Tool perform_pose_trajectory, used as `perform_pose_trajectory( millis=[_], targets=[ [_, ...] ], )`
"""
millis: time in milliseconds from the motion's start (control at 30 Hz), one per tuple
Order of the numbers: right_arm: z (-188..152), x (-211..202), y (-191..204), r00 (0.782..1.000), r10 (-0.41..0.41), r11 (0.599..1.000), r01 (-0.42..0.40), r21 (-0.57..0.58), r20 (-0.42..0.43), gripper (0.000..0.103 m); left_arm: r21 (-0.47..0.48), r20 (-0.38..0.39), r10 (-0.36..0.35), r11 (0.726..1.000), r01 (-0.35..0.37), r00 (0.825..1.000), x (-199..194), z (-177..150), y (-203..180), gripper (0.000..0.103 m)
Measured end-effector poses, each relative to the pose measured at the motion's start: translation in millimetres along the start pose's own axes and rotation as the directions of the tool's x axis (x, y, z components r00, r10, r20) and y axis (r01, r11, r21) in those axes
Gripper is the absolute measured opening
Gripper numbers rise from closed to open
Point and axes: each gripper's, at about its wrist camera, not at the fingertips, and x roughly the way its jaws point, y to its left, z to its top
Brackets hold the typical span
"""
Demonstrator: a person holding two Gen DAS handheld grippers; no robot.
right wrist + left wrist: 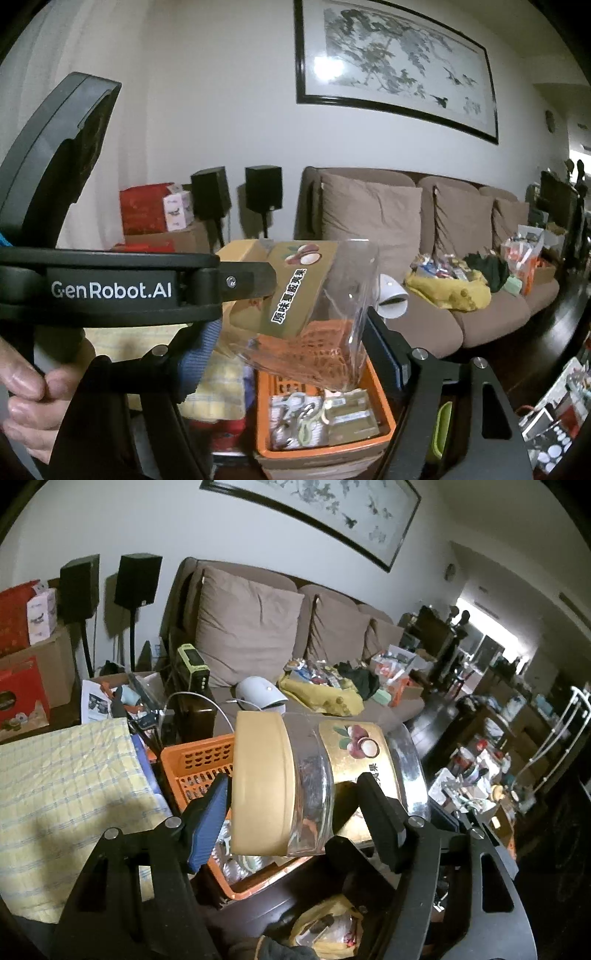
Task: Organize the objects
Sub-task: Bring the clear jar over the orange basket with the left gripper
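My left tongs (291, 782) are clamped on the clear plastic jar with a tan screw lid and gold fruit label (314, 775). The blue pad sits against the lid and the other finger lies across the label. The jar lies on its side, lid towards my left, in the air over the orange slotted plastic basket (192, 760). My left hand (26, 391) is wrapped round the handle.

My right tongs (291, 321) stand wide apart, with the jar's clear bottom end between the fingers. I cannot tell whether their pads press on it.

Under the jar the basket holds small packets and metal rings. A crumpled yellow plastic bag (332, 923) lies on the dark surface near my tongs. Just beside the basket, on my left, is a yellow checked cloth (66, 775).

Further off is the brown sofa with three loose back cushions (251, 627). On its seat are a white domed gadget (258, 694) and a heap of clutter.

Two black speakers on stands (138, 579) stand against the wall, and a long black-framed ink painting (395, 62) hangs above the sofa.
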Motion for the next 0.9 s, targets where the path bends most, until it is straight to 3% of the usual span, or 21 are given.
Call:
perform_pose_trajectory(
  millis=[433,800,900],
  targets=[
    [-25,46,-34,0.997,-0.021,0.999,0.023,0.025,-0.071,0.078,0.014,-0.058,0.002,1.0,-0.001,0.998,65,-14,1,0.067],
    [-32,71,-40,0.996,-0.016,1.0,0.016,-0.005,-0.085,0.078,-0.041,-0.072,0.009,0.999,-0.012,0.997,92,-6,13,0.067],
    [-36,78,-45,0.997,-0.005,1.0,0.005,-0.009,-0.072,0.078,-0.022,-0.057,0.04,0.999,-0.041,0.998,98,-5,12,0.067]
  ],
)
